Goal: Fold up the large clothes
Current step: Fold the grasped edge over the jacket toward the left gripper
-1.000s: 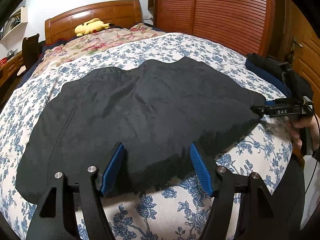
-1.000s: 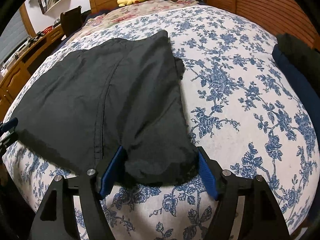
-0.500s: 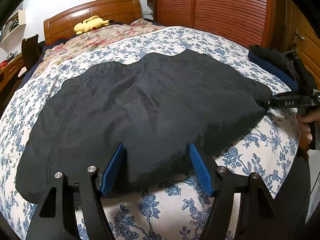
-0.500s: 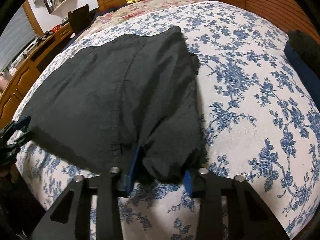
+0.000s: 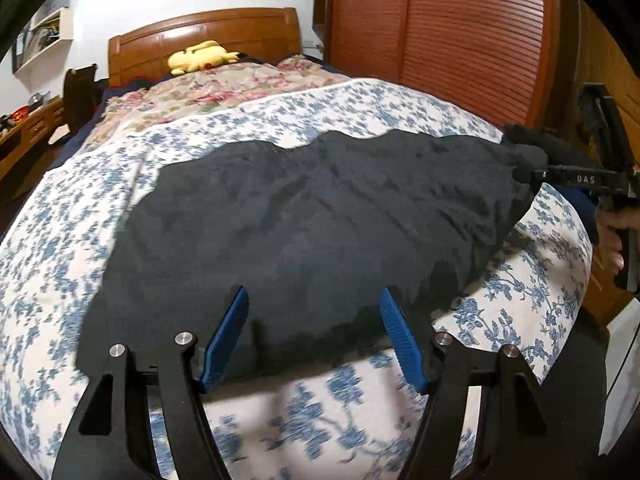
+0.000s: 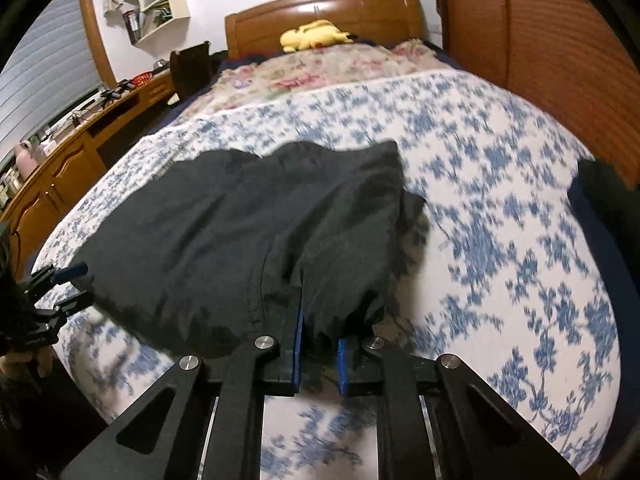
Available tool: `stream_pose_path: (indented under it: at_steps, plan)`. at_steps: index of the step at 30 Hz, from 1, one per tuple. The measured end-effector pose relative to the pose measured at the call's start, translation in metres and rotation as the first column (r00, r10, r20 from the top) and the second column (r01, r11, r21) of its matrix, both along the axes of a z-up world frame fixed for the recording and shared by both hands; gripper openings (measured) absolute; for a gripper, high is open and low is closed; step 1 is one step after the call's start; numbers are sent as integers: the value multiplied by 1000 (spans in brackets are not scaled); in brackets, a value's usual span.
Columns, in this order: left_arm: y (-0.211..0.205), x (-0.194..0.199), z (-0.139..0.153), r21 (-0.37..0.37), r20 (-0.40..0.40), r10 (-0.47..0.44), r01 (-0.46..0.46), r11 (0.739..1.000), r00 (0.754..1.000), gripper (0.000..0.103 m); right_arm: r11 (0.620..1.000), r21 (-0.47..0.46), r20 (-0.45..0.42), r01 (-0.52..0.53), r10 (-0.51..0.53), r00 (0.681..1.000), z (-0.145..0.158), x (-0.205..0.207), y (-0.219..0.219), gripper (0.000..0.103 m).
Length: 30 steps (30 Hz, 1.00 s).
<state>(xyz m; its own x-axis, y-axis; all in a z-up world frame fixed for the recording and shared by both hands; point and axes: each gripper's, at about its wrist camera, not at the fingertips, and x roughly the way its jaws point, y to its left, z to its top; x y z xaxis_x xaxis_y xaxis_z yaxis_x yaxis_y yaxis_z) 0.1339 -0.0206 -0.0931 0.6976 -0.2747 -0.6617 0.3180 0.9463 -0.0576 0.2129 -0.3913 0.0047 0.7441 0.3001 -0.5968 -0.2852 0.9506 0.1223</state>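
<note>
Blue-flowered bedding [image 5: 360, 112] carries my dark cloth garment [image 5: 320, 216], long axis running side to side. My right gripper [image 6: 318, 354] has just closed, clamped on its near right corner; my left gripper [image 5: 314, 336] stands apart, the hem between its pads unpinched.

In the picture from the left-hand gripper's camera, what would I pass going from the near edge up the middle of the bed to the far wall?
Left gripper → black garment → blue-flowered sheet → pink floral quilt → yellow plush toy → wooden headboard.
</note>
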Motion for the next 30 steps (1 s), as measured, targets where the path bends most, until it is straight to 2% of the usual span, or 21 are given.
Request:
stream_pose_path:
  at_steps: [6,10,15,19,22,24,27,30]
  plan:
    - [41,-15,11,-26,40,56,-55,998,998,69,995,-48,86,-84,88,992,32,-8,46,11]
    - [71,-27,15,-43,57,100,-97,994,993,69,981,-103,126,-164,177,976,49,-11,98,10]
    - [110,-44,19,-56,80,169,-165,985,982,69,950,-132,157,-284,303,940,58,-12,170,10]
    - [142,-55,20,-90,84,227,-219,972,970,69,910,-131,167,-394,412,896,60,-17,227,9]
    - [162,-59,18,-105,81,264,-256,961,961,69,869,-128,142,-478,493,858,49,-18,266,9]
    - [170,-61,15,-109,73,282,-274,956,957,69,841,-139,89,-523,537,839,31,-14,287,9]
    - [178,-63,12,-115,66,297,-289,950,952,69,835,-152,9,-528,536,844,6,-2,307,11]
    - [180,-64,12,-116,70,296,-287,951,953,69,834,-127,-22,-537,539,842,-2,10,313,21]
